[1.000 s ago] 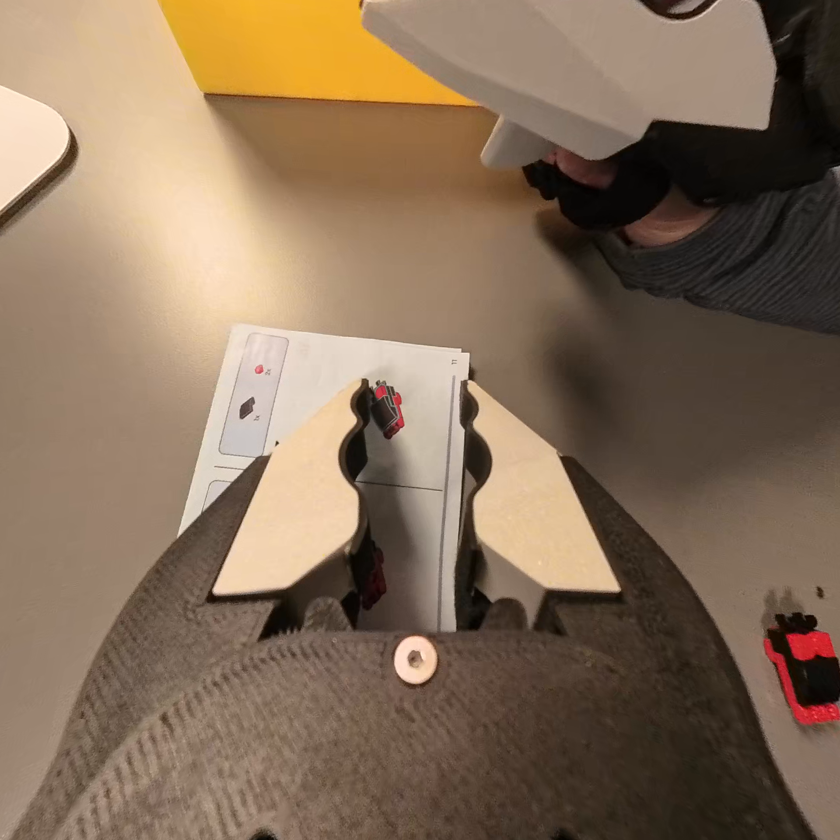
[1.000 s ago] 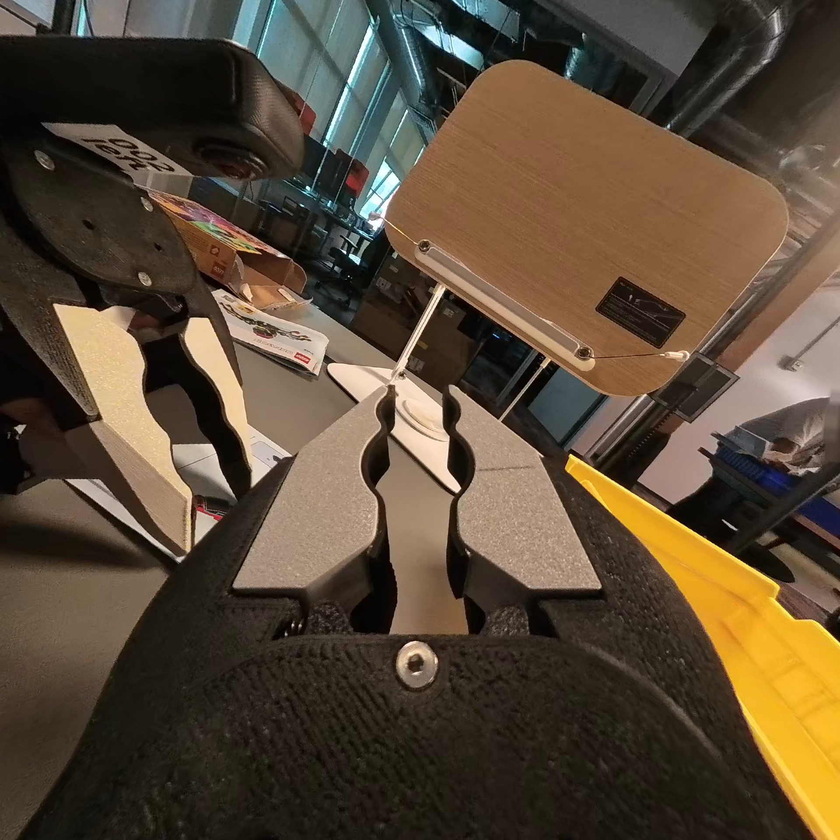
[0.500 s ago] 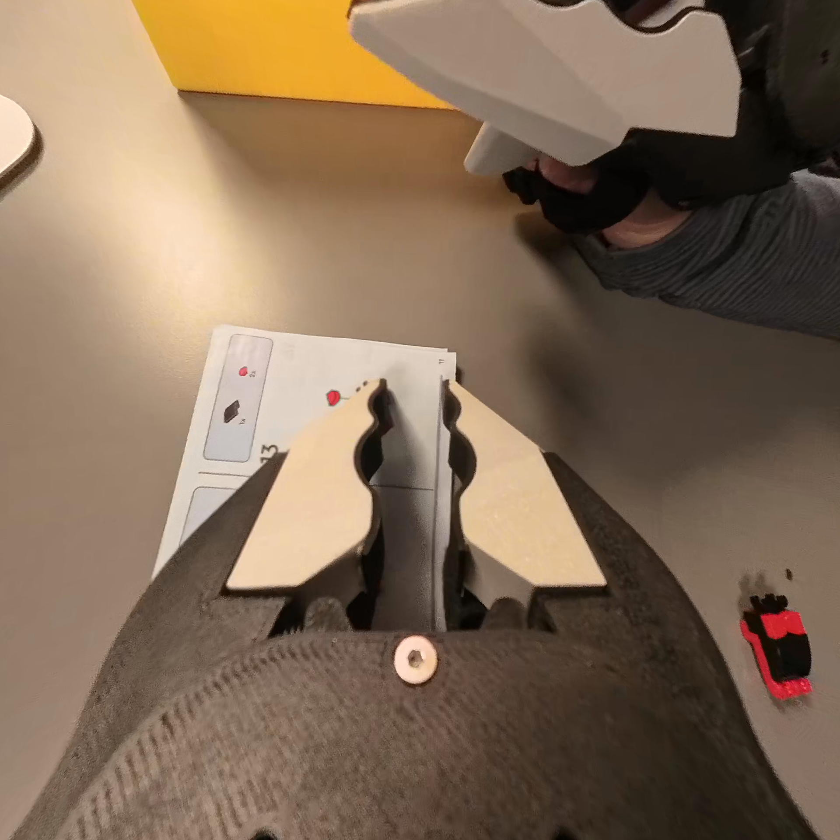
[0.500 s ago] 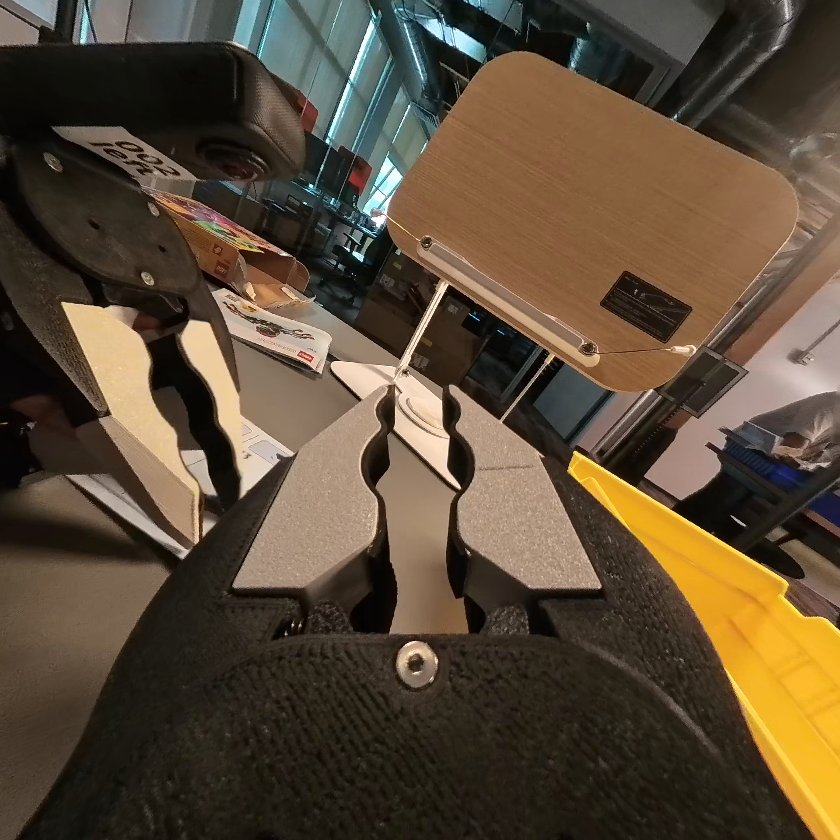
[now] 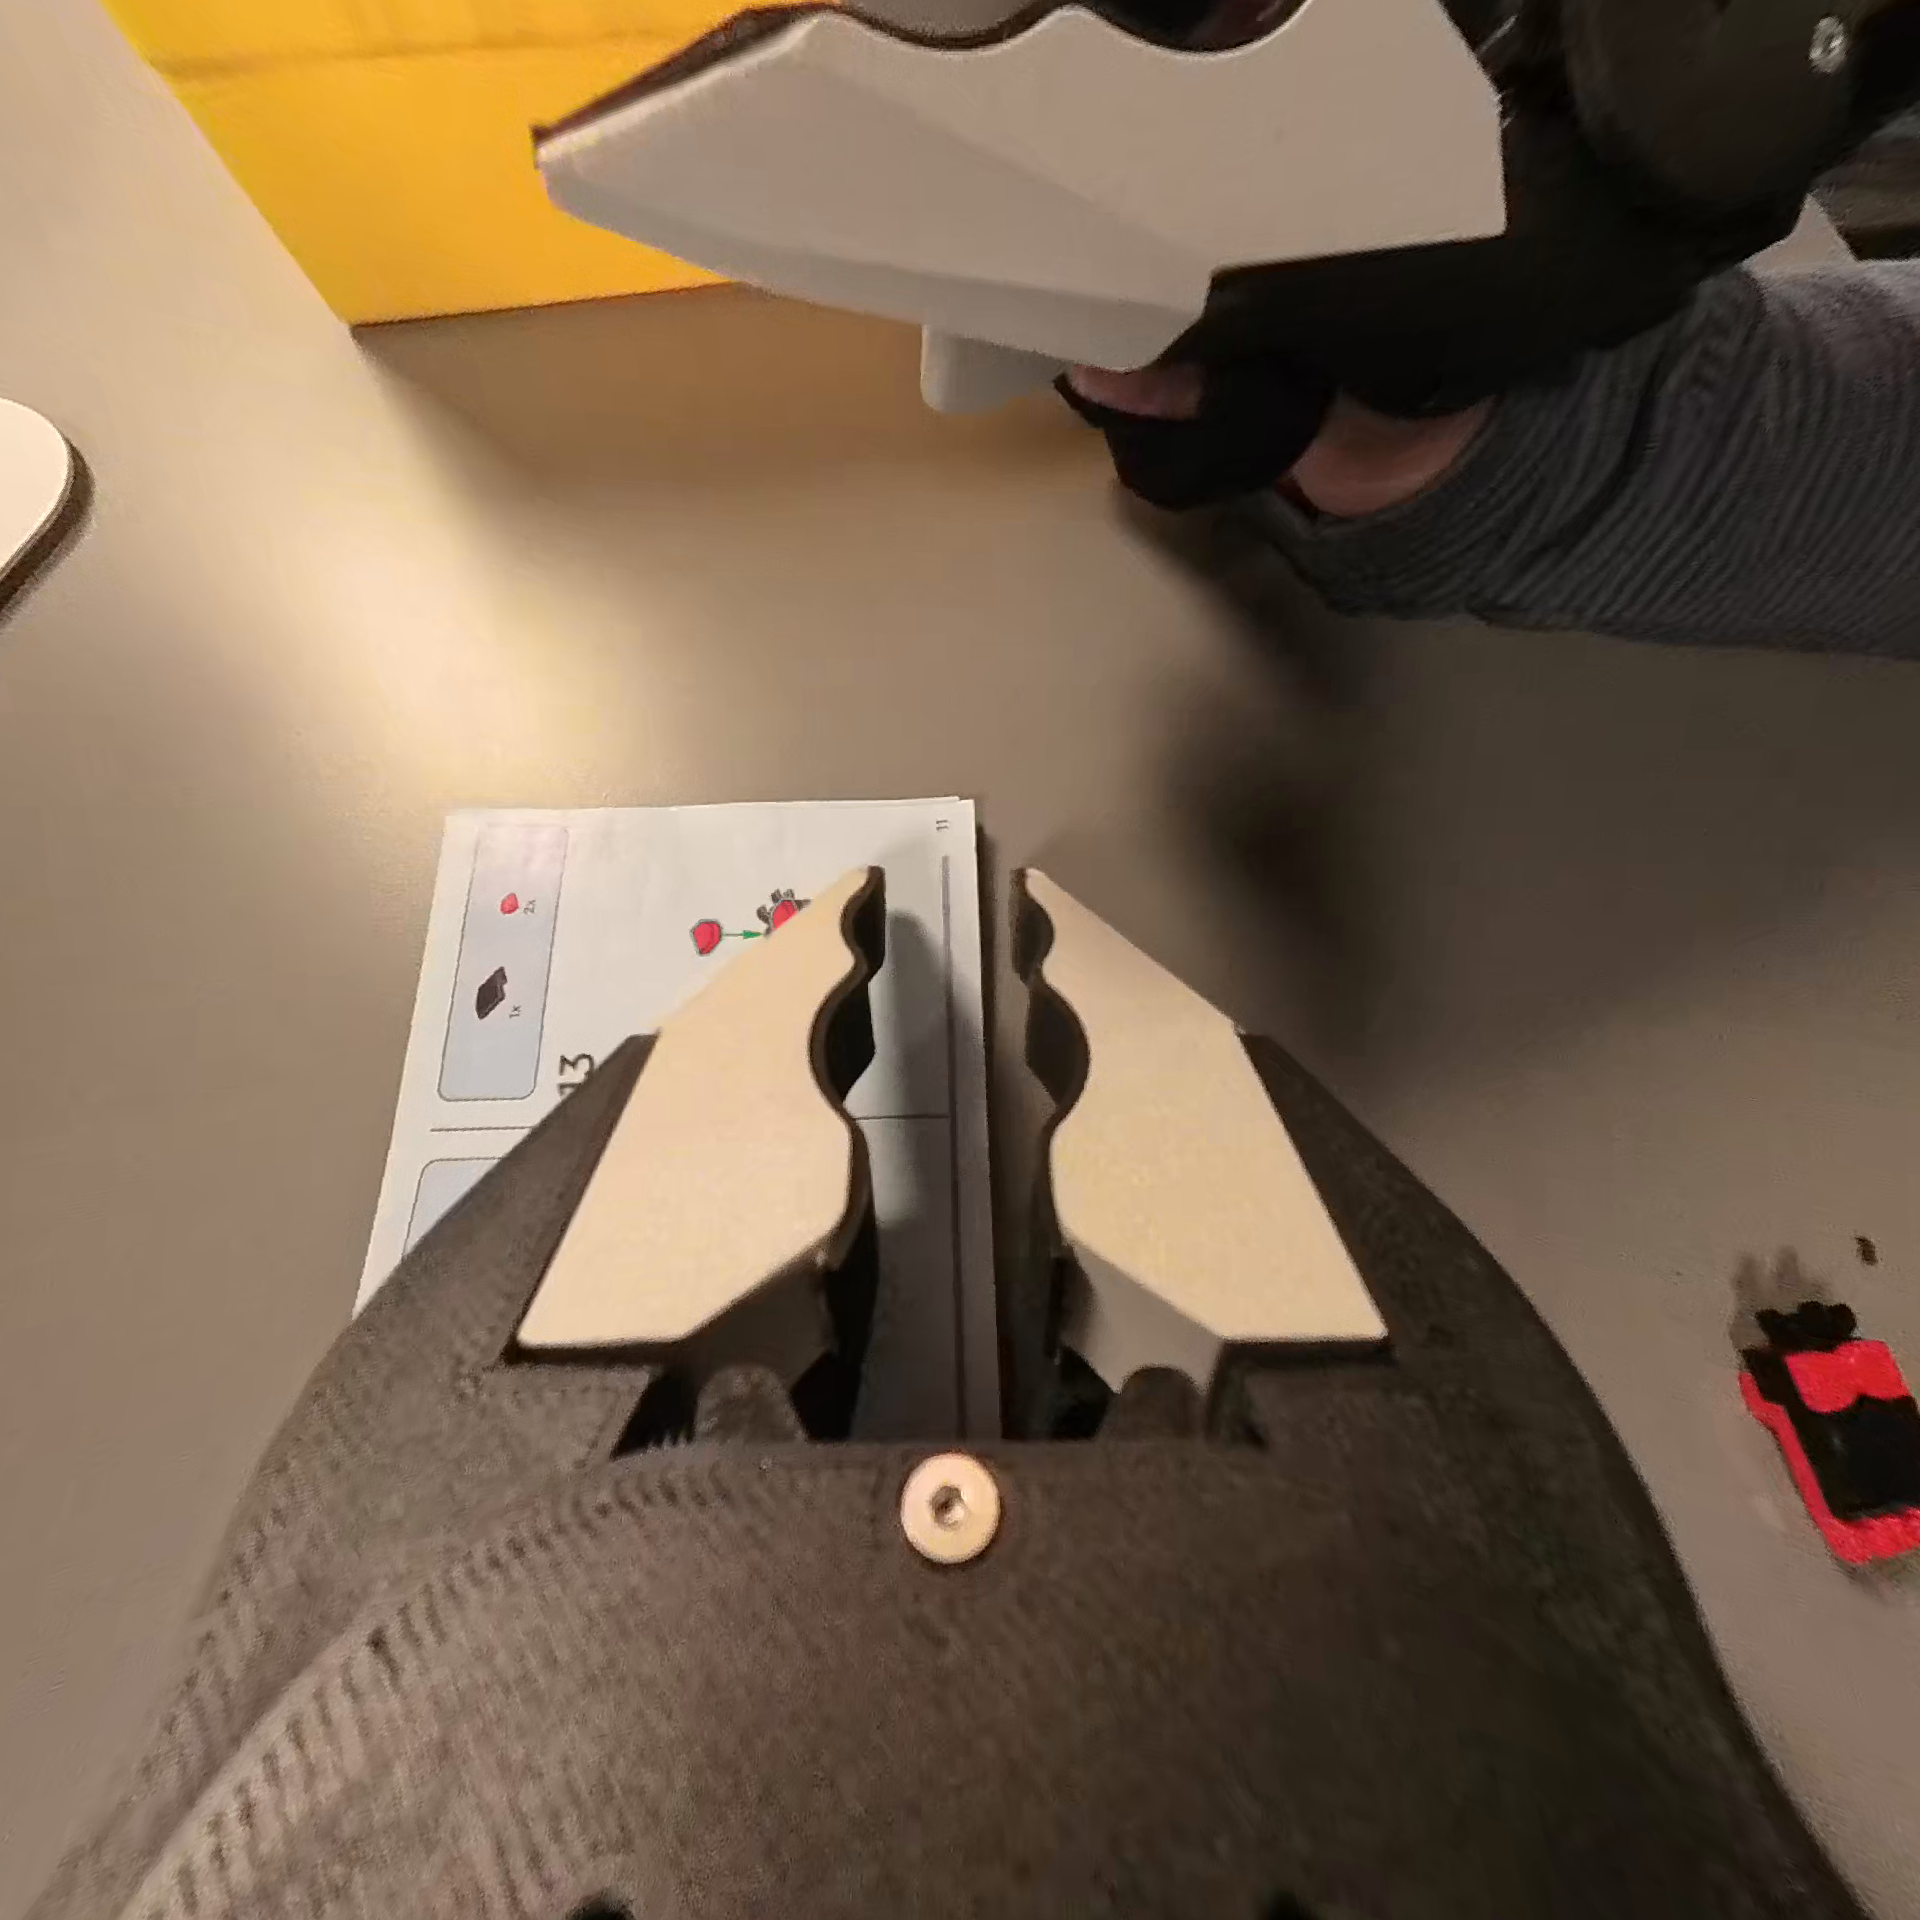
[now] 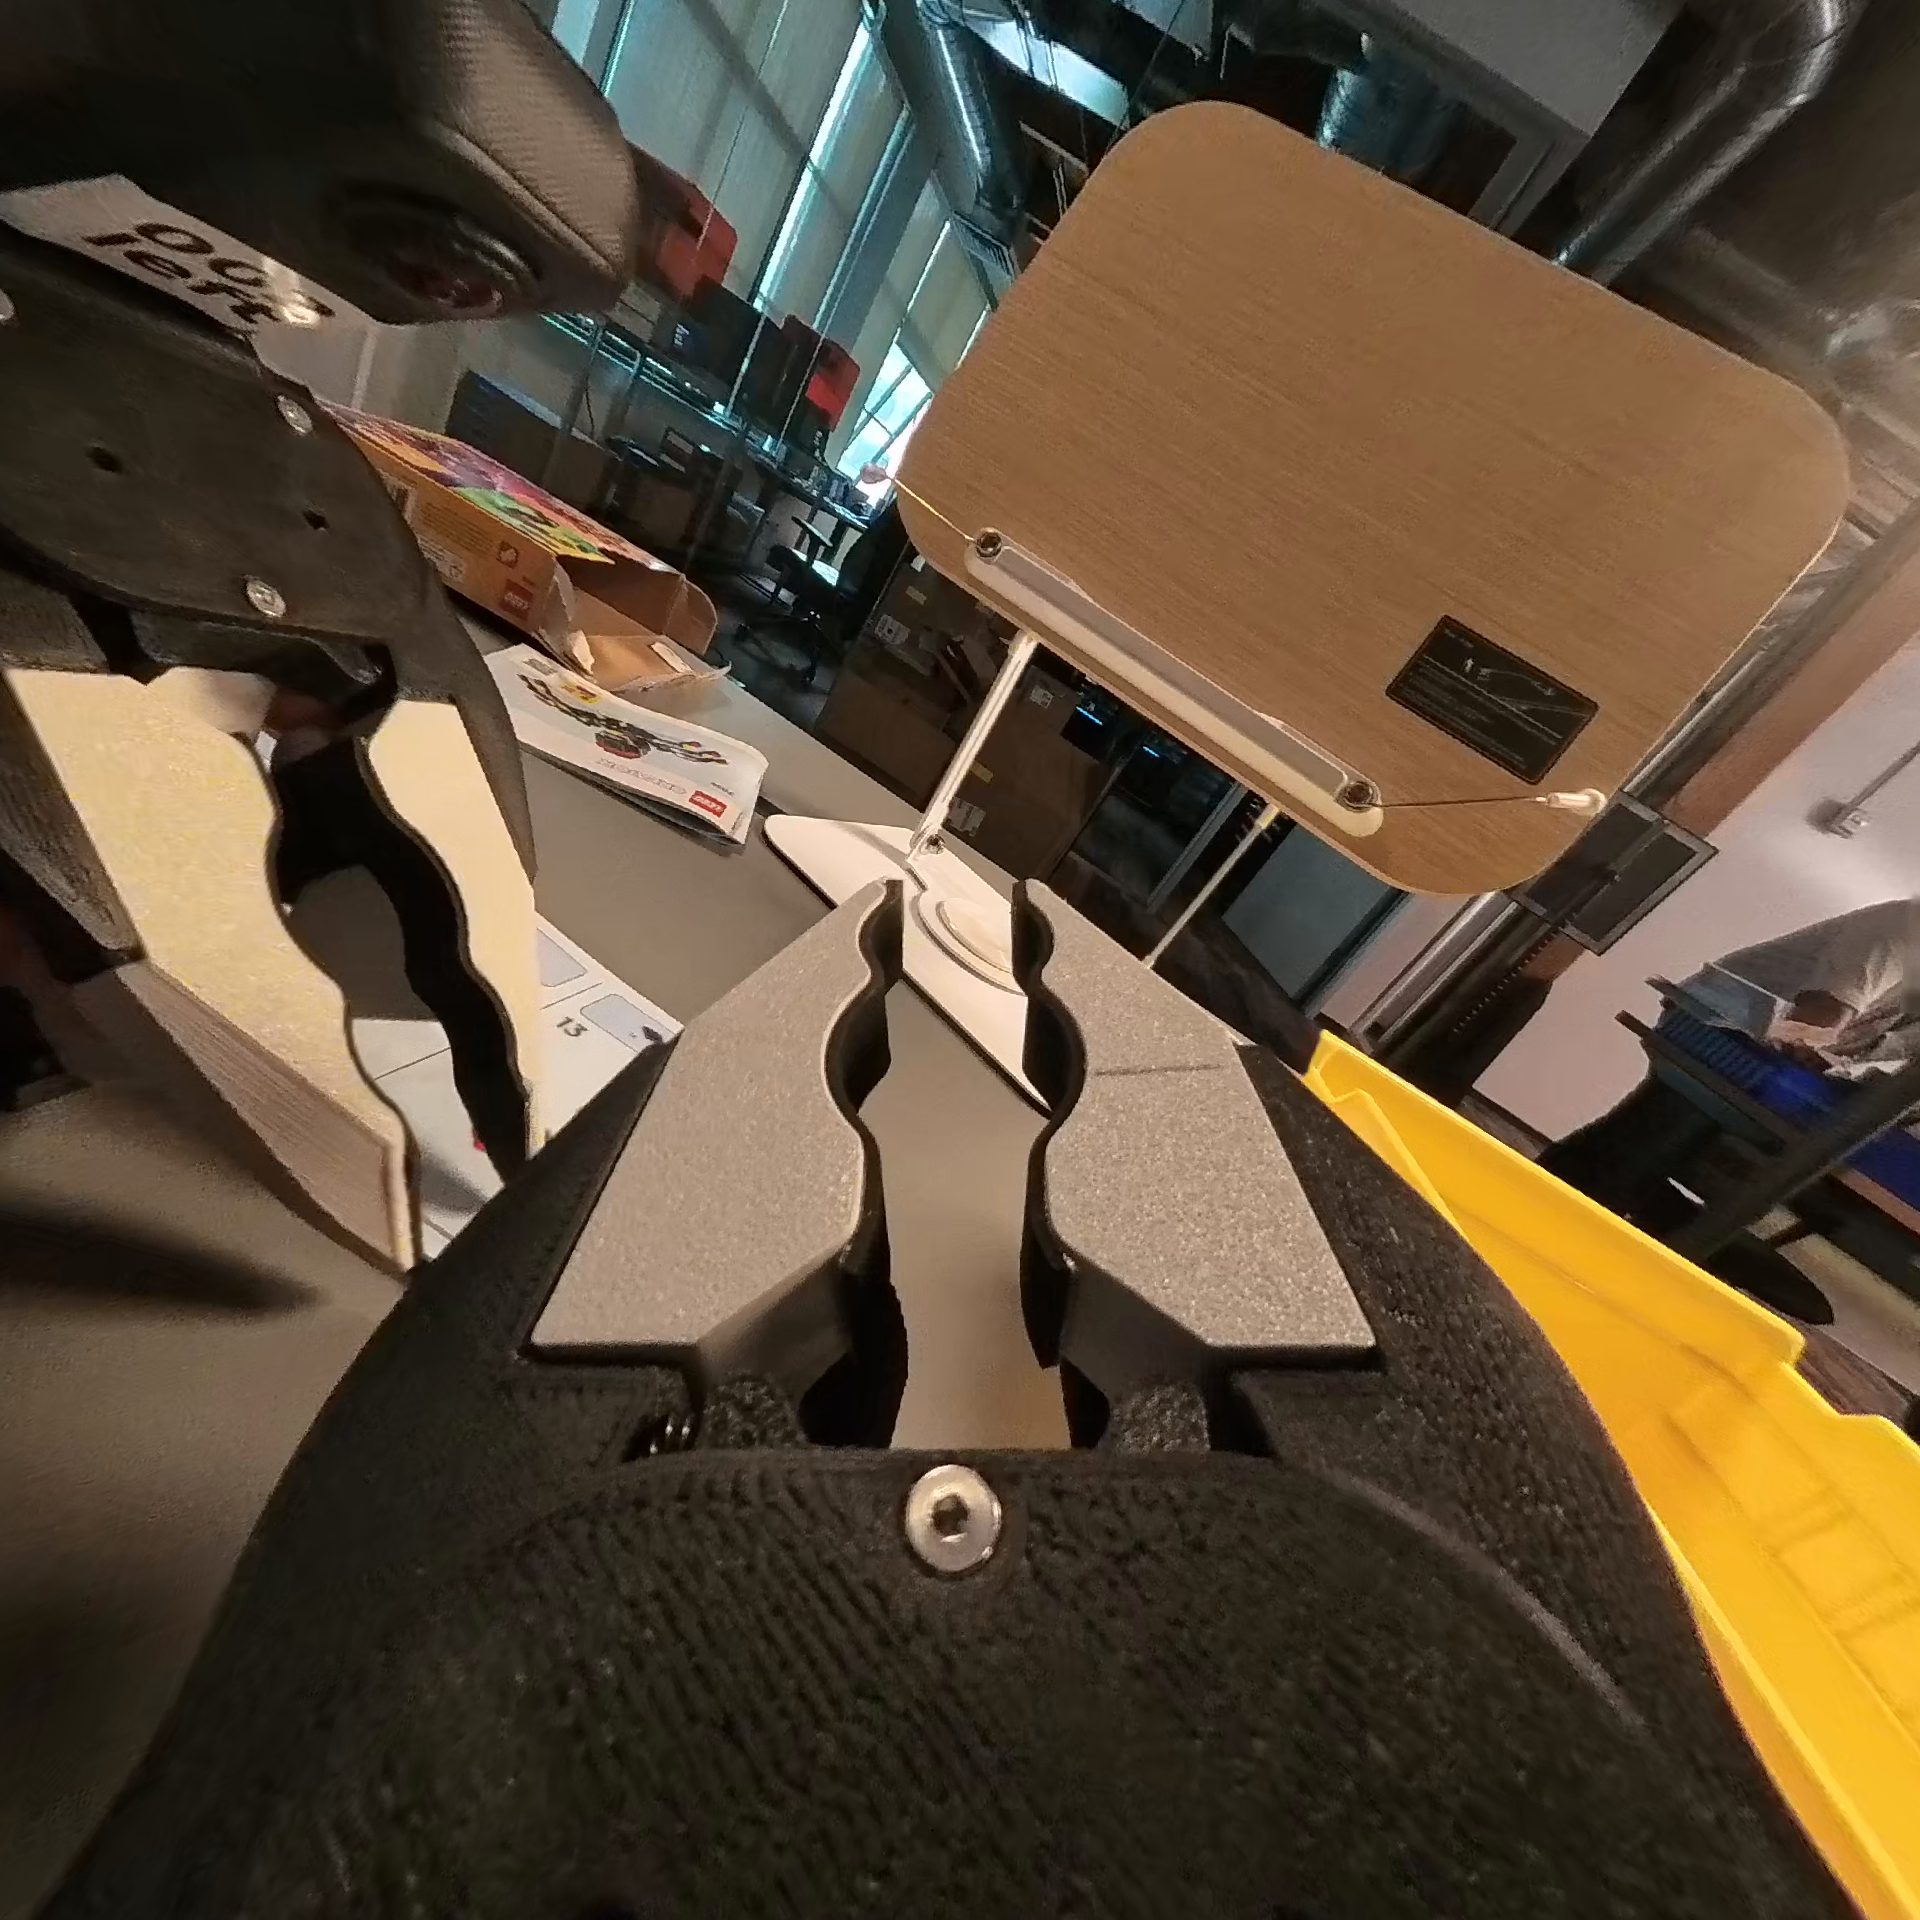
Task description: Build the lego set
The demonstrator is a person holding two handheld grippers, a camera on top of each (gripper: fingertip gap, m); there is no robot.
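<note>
1. Left wrist view shows our left hand-held gripper (image 5: pixel 945 883) hanging low over the instruction booklet (image 5: pixel 665 914), its jaws spread with a gap between them and nothing held.
2. We take the booklet as our landmark: it lies flat on the grey surface (image 5: pixel 520 623), open at a page of build steps.
3. To the right of the booklet, well apart from it, sits the small red and black lego build (image 5: pixel 1839 1444), loose on the surface and touched by neither gripper.
4. Beyond the booklet stands the yellow bin (image 5: pixel 416 208); our right hand-held gripper (image 6: pixel 951 899) is held up near it, jaws parted and empty, gripped by a gloved hand (image 5: pixel 1226 436).
5. Right wrist view looks past the booklet to a tilted wooden stand (image 6: pixel 1351 468), a second printed booklet (image 6: pixel 644 748) and an opened cardboard box (image 6: pixel 540 561) farther back.
6. We judge that we are at the reading step, checking which pieces the page calls for.
7. Next we would need to fetch those small pieces, probably from the bin, then pinch the build firmly with one gripper while the other presses a piece on squarely.
</note>
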